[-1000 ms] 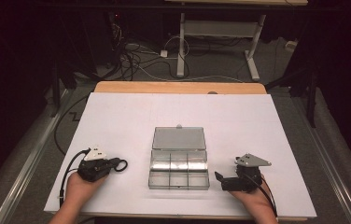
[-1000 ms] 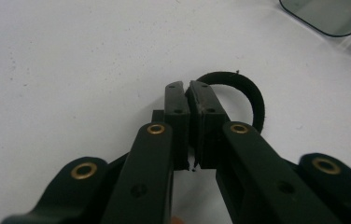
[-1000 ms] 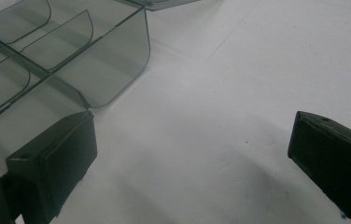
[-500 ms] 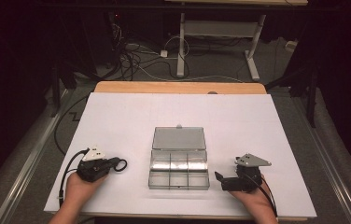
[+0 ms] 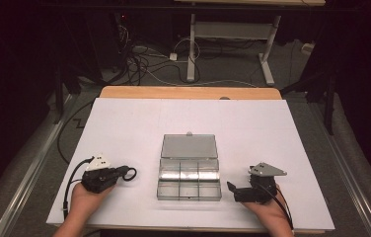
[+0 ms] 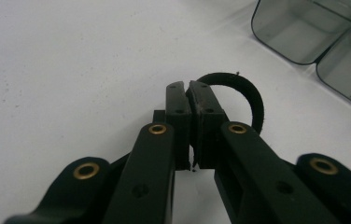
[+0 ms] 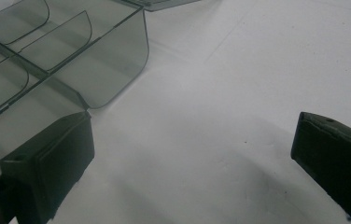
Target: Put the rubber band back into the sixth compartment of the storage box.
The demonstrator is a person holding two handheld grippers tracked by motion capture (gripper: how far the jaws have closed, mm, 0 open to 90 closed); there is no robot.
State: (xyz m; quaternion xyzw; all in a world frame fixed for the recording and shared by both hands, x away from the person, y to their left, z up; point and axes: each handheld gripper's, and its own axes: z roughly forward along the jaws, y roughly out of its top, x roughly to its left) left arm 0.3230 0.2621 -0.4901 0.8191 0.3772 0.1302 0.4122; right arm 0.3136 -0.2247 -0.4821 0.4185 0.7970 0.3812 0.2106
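A clear plastic compartment box (image 5: 189,189) stands at the middle of the white table, its lid (image 5: 189,146) lying open behind it. Left of it, my left gripper (image 5: 122,173) rests on the table, shut on a black rubber ring (image 5: 130,174). In the left gripper view the jaws (image 6: 190,88) pinch one side of the ring (image 6: 254,99), whose loop curls out to the right, short of the box (image 6: 299,32). Right of the box, my right gripper (image 5: 233,188) points toward it. Its jaws (image 7: 192,154) stand wide apart with nothing between them, close to a corner of the box (image 7: 113,70).
The white tabletop (image 5: 124,123) has bare room behind and beside the box. A wooden edge (image 5: 188,92) runs along the far side. Beyond it are cables (image 5: 139,64) on the floor and a desk frame (image 5: 233,29).
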